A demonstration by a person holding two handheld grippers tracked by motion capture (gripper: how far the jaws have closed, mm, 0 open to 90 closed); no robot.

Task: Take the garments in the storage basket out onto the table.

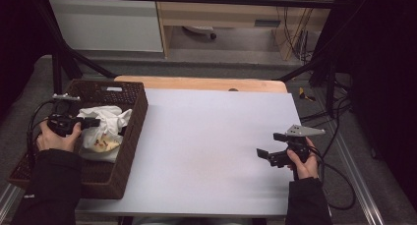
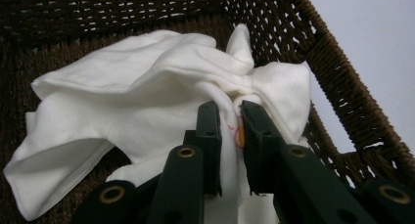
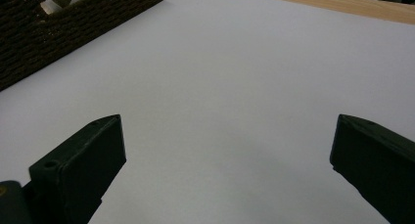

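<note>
A dark woven basket (image 1: 135, 131) stands at the table's left edge and holds a crumpled white cloth (image 1: 105, 119). My left gripper (image 1: 93, 122) reaches into the basket and is shut on a fold of that cloth (image 2: 147, 87); in the left gripper view (image 2: 230, 121) the fabric is pinched between the two black jaws, with a small red and yellow mark on it. My right gripper (image 1: 268, 145) hovers over the white table top at the right, jaws wide apart with nothing between them (image 3: 227, 150).
The white table top (image 1: 211, 136) stretches between the basket and the right hand, with a wooden strip (image 1: 196, 82) along its far edge. Cables (image 1: 339, 185) trail off the right side. The basket wall (image 3: 73, 23) lies at the far left in the right gripper view.
</note>
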